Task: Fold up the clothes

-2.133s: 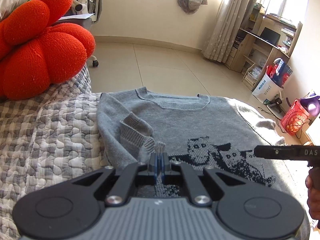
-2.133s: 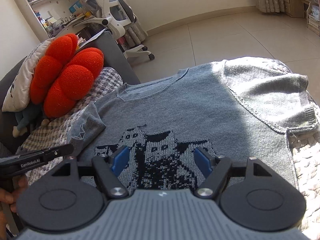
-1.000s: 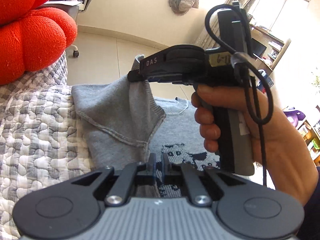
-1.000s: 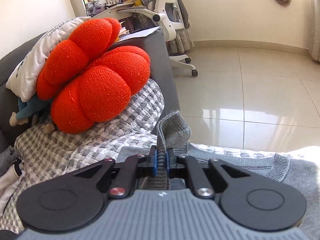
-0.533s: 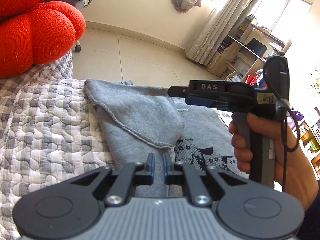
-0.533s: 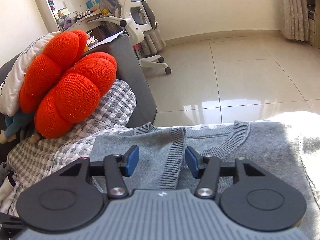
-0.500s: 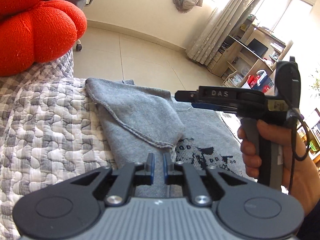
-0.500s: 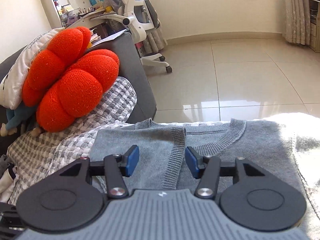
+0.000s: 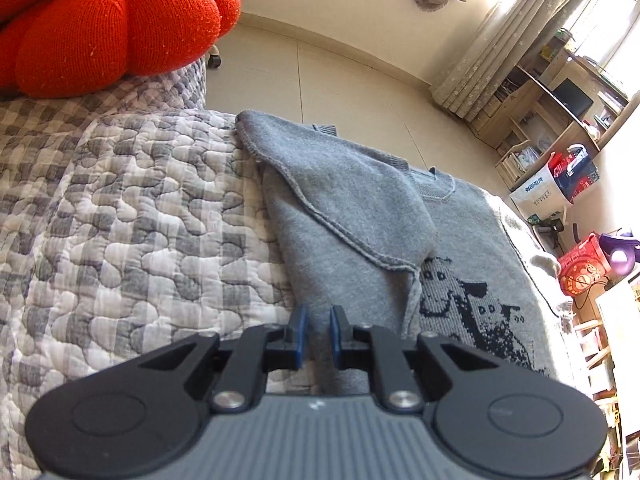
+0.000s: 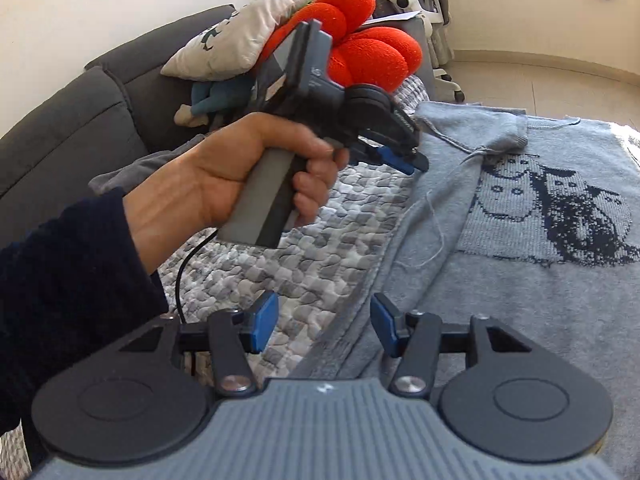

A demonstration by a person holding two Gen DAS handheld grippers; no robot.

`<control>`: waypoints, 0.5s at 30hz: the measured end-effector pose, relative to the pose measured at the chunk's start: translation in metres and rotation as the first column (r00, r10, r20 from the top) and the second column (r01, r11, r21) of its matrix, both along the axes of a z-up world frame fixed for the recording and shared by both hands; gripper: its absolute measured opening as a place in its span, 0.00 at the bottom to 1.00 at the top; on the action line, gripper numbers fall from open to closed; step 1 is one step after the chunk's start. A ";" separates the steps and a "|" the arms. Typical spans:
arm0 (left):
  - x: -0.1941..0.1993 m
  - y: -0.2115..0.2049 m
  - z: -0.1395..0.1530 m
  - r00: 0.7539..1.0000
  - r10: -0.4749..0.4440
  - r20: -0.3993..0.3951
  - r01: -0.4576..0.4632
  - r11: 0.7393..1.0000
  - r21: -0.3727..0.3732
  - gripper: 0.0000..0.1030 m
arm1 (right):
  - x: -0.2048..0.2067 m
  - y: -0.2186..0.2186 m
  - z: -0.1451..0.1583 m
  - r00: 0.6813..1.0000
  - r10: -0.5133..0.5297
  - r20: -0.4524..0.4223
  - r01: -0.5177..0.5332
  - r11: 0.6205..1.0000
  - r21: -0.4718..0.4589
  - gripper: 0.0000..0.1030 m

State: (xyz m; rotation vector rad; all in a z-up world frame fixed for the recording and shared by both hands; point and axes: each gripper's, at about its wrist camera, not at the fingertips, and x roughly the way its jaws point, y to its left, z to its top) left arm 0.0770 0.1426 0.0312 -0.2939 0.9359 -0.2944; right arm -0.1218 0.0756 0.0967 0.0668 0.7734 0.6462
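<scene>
The left gripper (image 9: 318,326) shows its blue pads standing a narrow gap apart; they have just been opening, and grey knit lies in the gap between them, though no pinch on it can be made out. The right gripper (image 10: 324,326) has its pads set wide, having just been opening as well, with nothing between them; they hover over the side edge of the sweater (image 10: 520,288) where it meets the quilt (image 10: 280,248). In the right wrist view the person's left hand (image 10: 240,176) grips the handle of the left tool, its tips low over the sweater's edge.

The sweater, grey with a dark knitted cat motif (image 9: 468,304), lies front up on the quilt, collar toward the floor side. One sleeve (image 9: 340,208) is already turned inward across the chest, its cuff near the neckline. That fold appears complete. The opposite sleeve is not clearly visible, so its state cannot be told. Judged from this, the task is at an early stage: the other side and the lengthwise folds of the body probably remain. An orange cushion (image 9: 104,20) rests beyond on the quilt.
</scene>
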 end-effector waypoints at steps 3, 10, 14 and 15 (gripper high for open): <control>-0.003 0.000 0.001 1.000 0.002 0.003 -0.002 1.000 0.013 0.12 | -0.008 0.025 -0.016 0.999 -0.029 0.041 0.035 0.988 -0.150 0.51; -0.002 0.008 0.005 1.000 0.024 0.020 -0.024 0.999 0.024 0.12 | -0.005 0.013 -0.035 0.991 -0.133 0.008 0.133 0.986 -0.102 0.11; -0.002 0.009 0.008 0.999 0.018 0.029 -0.019 1.000 0.019 0.13 | -0.010 -0.037 -0.021 0.975 -0.198 -0.098 0.215 0.953 0.211 0.10; -0.001 0.010 0.008 0.999 0.020 0.030 -0.021 1.000 0.014 0.13 | -0.014 -0.054 -0.018 0.968 -0.209 -0.136 0.242 0.919 0.311 0.10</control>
